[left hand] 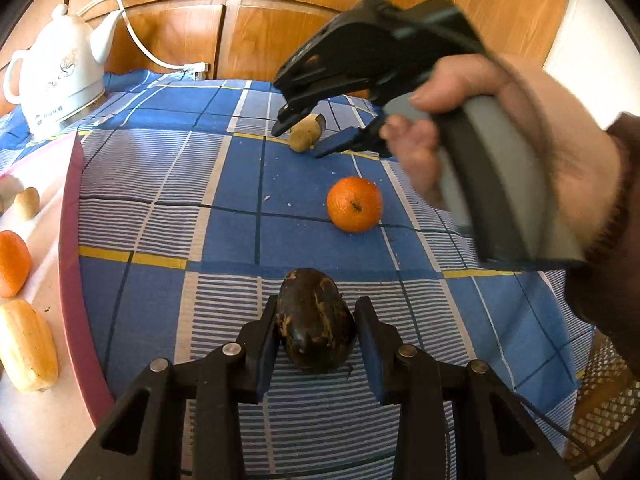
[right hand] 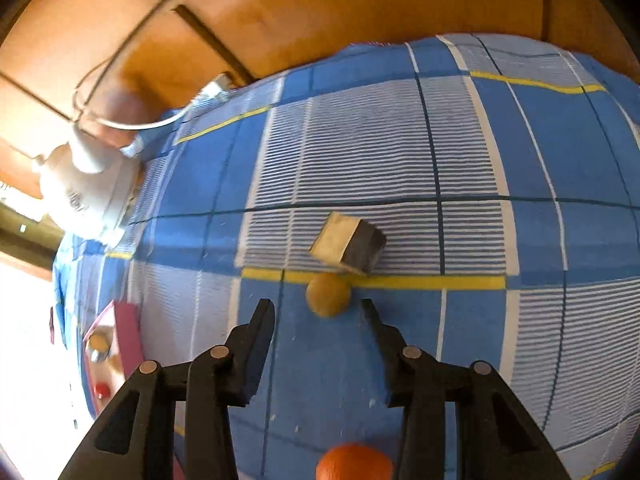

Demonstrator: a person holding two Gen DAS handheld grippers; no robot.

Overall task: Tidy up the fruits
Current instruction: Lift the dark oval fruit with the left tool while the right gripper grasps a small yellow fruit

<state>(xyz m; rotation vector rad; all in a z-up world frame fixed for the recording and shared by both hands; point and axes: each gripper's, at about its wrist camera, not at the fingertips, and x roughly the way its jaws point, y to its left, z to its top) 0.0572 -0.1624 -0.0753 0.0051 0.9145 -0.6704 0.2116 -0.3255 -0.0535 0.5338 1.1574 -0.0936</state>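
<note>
Dark, mottled oval fruit (left hand: 316,336), brown-streaked, on blue checked cloth (left hand: 224,240)

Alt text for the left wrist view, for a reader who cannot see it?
The left tongs grip a dark oval fruit above a blue checked tablecloth. Beyond, the right tongs straddle a small brown fruit, near a loose orange.

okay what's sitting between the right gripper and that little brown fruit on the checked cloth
Nothing: in the right wrist view only bare checked cloth separates the right gripper from the small brown fruit.
</note>
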